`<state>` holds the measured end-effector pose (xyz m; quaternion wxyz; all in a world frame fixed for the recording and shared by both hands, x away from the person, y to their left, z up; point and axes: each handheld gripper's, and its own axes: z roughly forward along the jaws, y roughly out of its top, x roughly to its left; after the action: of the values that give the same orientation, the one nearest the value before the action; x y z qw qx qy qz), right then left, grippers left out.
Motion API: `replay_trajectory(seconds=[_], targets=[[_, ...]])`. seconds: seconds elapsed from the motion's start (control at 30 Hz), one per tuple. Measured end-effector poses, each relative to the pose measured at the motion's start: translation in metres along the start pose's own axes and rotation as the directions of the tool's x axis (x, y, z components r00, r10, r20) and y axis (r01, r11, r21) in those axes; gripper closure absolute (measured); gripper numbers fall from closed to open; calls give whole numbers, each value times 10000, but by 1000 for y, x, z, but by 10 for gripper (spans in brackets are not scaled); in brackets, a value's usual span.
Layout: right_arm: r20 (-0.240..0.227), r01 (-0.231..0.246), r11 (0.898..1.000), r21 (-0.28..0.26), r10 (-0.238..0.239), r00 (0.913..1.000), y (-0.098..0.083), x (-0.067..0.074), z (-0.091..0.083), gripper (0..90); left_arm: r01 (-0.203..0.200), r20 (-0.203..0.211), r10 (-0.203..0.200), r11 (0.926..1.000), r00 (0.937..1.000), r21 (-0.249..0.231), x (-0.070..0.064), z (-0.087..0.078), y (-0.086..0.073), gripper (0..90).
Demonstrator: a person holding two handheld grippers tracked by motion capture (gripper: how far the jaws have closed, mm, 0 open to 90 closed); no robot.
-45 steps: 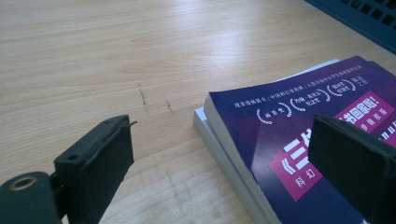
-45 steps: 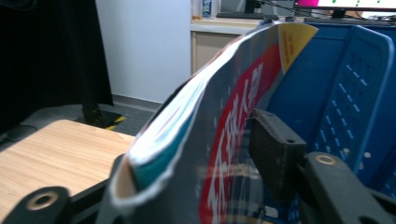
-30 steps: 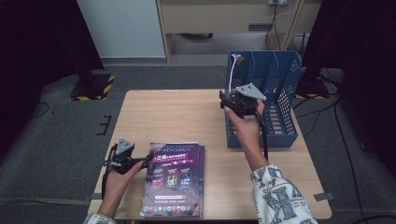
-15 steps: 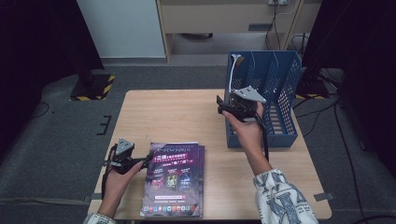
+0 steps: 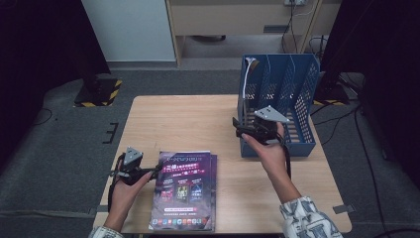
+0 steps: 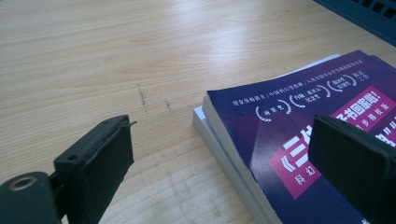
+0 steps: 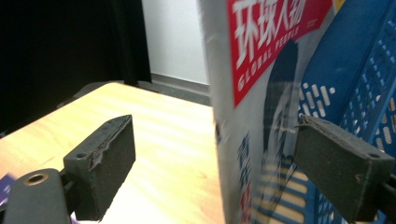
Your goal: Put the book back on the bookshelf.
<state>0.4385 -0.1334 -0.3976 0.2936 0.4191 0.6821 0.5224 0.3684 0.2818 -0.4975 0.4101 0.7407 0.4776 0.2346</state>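
A stack of purple magazines lies flat at the table's front left. My left gripper stands open at the stack's near corner, one jaw over the cover and the other over bare wood. A blue file rack stands at the right. A red-titled magazine stands upright in its leftmost slot. My right gripper is at the rack's near left corner. Its jaws have just been opening. The magazine's edge stands between the pads, and neither pad presses on it.
The wooden table has bare room in its middle and back left. The rack's other slots look empty. Grey carpet surrounds the table, with a cabinet and dark stands beyond the far edge.
My right hand has drawn back toward the near side along the rack's left wall and dropped slightly. The left hand and the purple stack have stayed put.
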Motion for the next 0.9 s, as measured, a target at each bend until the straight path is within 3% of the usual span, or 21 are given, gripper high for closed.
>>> replay_trajectory(seconds=[0.1, 0.57, 0.77, 0.9], targets=[[-110, 184, 9998, 97, -183, 9998, -7, 1, -9, 131, 9, -14, -9, 10000, 10000, 10, 0, 0, 0, 65], [-628, 122, 9989, 460, -93, 9980, -45, 5, -35, 156, 58, 50, -58, 9999, 10000, -89, -2, -2, 1, 79], [-893, 433, 9973, 599, -379, 9953, -56, 18, -43, 167, 46, 241, -42, 9999, 9997, -164, -5, -3, 3, 126], [-1075, 374, 9969, 688, -298, 9938, -60, 27, -41, 167, 9, 318, -2, 9998, 9995, -198, -8, -4, 3, 146]])
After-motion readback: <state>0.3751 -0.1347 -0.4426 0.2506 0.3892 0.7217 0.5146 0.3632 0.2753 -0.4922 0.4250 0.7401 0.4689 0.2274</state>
